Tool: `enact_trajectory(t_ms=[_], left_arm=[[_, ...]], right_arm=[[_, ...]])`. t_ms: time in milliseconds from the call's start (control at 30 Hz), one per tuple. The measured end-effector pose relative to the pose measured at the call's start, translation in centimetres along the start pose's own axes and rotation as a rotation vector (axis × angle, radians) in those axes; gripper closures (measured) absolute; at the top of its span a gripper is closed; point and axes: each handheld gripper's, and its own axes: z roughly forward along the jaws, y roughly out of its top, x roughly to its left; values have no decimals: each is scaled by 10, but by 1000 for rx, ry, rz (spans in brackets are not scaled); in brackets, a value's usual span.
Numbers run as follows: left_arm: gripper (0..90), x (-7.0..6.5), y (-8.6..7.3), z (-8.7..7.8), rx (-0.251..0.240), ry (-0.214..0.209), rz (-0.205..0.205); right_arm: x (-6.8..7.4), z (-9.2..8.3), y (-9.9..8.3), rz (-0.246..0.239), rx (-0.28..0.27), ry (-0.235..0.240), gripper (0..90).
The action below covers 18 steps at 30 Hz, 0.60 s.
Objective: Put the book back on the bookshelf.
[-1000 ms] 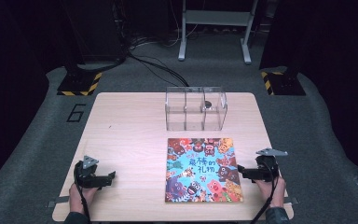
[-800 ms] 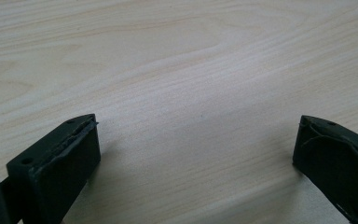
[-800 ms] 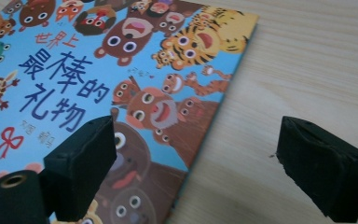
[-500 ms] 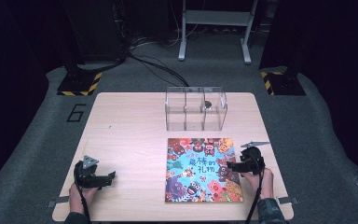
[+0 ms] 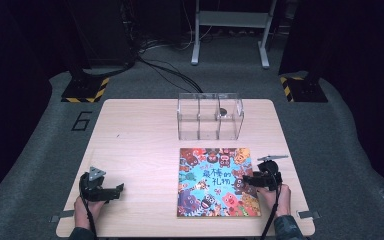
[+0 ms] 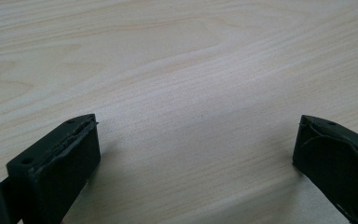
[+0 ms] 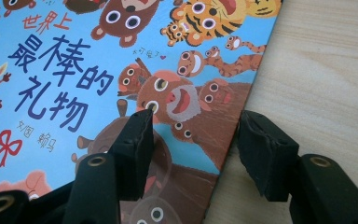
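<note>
A picture book [image 5: 218,181] lies flat on the wooden table [image 5: 140,135], on the right half, close to the near edge. Its cover faces up and shows bright cartoon animals on blue. The book is almost square. Its sides run straight with the table edges, and the big letters read the right way up from the person's side, so the top of the book points away, toward the clear plastic box [image 5: 210,115].

The right gripper [image 5: 252,179] sits at the book's right edge. Its jaws have just been closing. In the right gripper view [image 7: 191,140], one jaw is over the cover and the other is just past the edge, on the bare wood, so the book's edge is between them. There is a gap between the jaws, and I cannot tell if they press on the book.

The left gripper [image 5: 120,189] rests on the left side of the table, well apart from the book. Its jaws [image 6: 196,149] stand wide apart over bare wood.

A small dark thing [image 5: 222,111] sits in the right part of the clear box. It is too small to make out. The gripper hides a bit of the book's right edge in the high view, and the right gripper view cuts off most of the cover.
</note>
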Motion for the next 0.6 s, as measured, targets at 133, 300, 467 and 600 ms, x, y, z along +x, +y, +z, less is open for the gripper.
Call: enact_trajectory(t_ms=[133, 300, 467, 600], left_arm=[[4, 0, 0, 0, 1, 3, -1], [2, -1, 1, 1, 0, 12, -2], [4, -2, 0, 0, 0, 21, -12], [11, -7, 2, 0, 15, 49, -38]], right_arm=[[5, 1, -1, -22, -6, -11, 459], [16, 7, 0, -49, -18, 8, 459], [27, 11, 2, -55, -7, 17, 460], [31, 12, 1, -36, -15, 7, 464]])
